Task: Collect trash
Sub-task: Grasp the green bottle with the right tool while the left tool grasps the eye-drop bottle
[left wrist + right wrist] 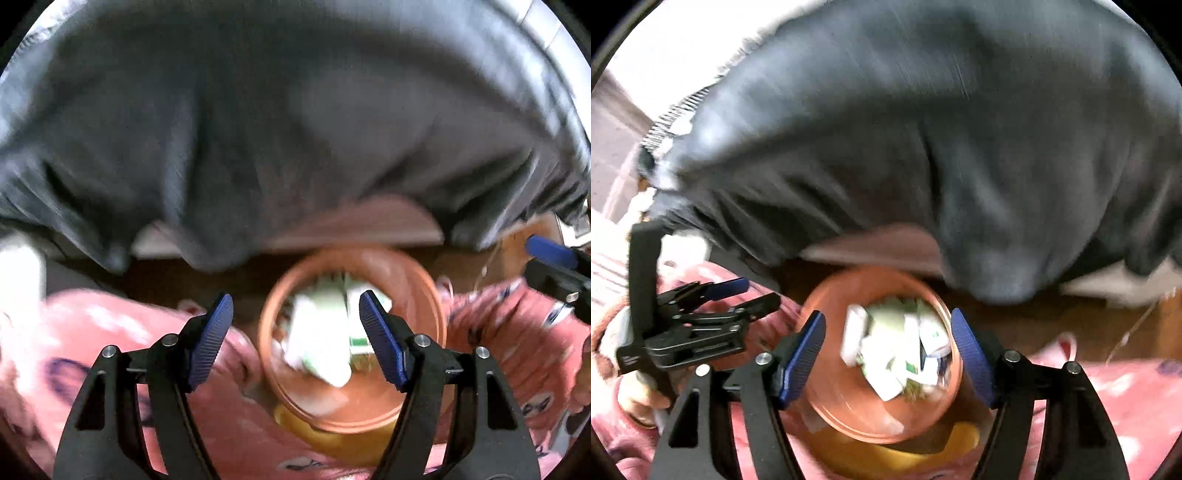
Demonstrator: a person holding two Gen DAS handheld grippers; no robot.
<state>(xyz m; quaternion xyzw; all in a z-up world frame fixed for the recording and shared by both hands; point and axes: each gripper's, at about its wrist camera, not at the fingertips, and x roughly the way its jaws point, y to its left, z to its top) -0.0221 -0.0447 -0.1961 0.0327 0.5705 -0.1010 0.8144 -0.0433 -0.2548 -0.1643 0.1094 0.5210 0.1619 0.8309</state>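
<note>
A round orange bin (410, 284) sits below both grippers, between two pink patterned legs. Crumpled white and green paper trash (325, 332) lies inside it. My left gripper (297, 339) hangs above the bin's mouth, open, with nothing between its blue pads. One blue-padded finger (550, 251) of the right gripper shows at the right edge of the left wrist view. In the right wrist view, my right gripper (890, 358) is also open and holds nothing above the bin (849, 417) and its trash (897, 343). The left gripper (757, 293) stands open beside the bin at the left.
A big dark grey cloth (295, 129) fills the upper half of both views and hangs close behind the bin. Pink patterned fabric (110, 332) flanks the bin on both sides. A yellow object (960, 439) lies under the bin's near edge. Brown floor (1034, 325) shows at the right.
</note>
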